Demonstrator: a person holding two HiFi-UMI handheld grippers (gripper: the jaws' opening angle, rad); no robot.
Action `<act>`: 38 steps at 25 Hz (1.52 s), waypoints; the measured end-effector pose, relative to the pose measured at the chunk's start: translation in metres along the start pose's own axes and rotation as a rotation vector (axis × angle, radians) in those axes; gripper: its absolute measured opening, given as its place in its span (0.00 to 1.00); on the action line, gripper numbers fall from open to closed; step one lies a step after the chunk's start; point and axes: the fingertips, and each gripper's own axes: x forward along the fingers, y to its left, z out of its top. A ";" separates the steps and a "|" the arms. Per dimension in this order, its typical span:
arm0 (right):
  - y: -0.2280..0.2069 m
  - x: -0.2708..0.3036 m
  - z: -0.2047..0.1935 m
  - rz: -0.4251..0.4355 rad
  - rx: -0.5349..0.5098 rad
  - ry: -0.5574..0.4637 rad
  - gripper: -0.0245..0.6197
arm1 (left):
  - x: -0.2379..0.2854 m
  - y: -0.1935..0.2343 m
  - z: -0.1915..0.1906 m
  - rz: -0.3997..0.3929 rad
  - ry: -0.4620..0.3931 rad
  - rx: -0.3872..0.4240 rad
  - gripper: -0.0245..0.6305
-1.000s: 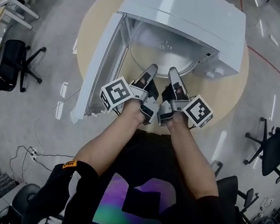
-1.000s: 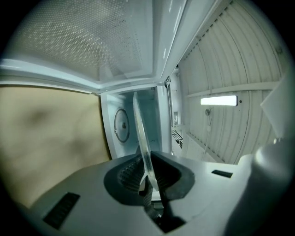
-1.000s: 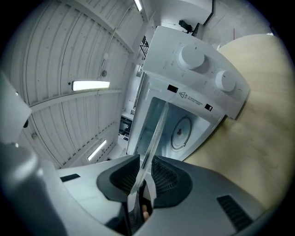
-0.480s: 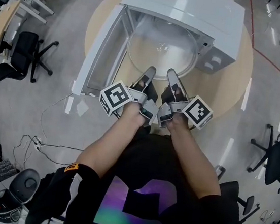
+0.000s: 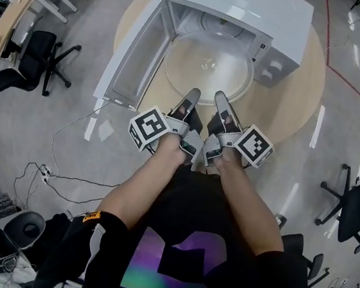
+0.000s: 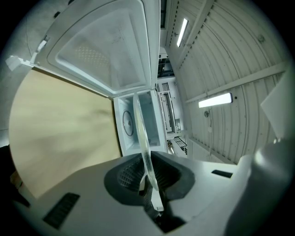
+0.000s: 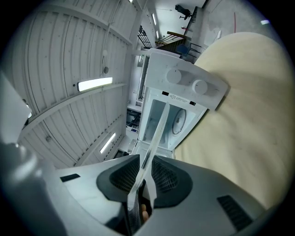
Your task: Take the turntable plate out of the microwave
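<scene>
Head view | one microwave (image 5: 249,14) | one turntable plate (image 5: 208,68) | left gripper (image 5: 191,95), right gripper (image 5: 220,99): jaws pinching its rim

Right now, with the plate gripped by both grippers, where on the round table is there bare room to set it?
Bare wood: front-right of the table, between the microwave and the rim; also the front strip under the turntable plate, which the left gripper and right gripper clamp. Crowded: the left, taken by the open door.
</scene>
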 end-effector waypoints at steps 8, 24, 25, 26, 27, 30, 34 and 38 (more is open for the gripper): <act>-0.009 -0.033 -0.015 -0.024 -0.012 0.030 0.17 | -0.023 0.012 -0.027 0.010 -0.004 -0.016 0.16; -0.059 -0.075 -0.043 -0.100 0.016 0.071 0.18 | -0.044 0.065 -0.069 0.080 0.009 -0.057 0.17; -0.062 -0.077 -0.044 -0.106 0.018 0.070 0.18 | -0.044 0.068 -0.071 0.084 0.010 -0.058 0.17; -0.065 -0.078 -0.044 -0.110 0.020 0.070 0.18 | -0.044 0.070 -0.072 0.087 0.012 -0.058 0.17; -0.068 -0.079 -0.044 -0.114 0.022 0.070 0.18 | -0.043 0.073 -0.074 0.090 0.014 -0.058 0.17; -0.077 -0.081 -0.046 -0.123 0.027 0.069 0.18 | -0.042 0.081 -0.077 0.099 0.018 -0.057 0.17; -0.084 -0.081 -0.048 -0.124 0.038 0.066 0.18 | -0.039 0.090 -0.079 0.109 0.019 -0.055 0.17; -0.093 -0.082 -0.051 -0.134 0.050 0.066 0.17 | -0.039 0.099 -0.081 0.123 0.018 -0.056 0.17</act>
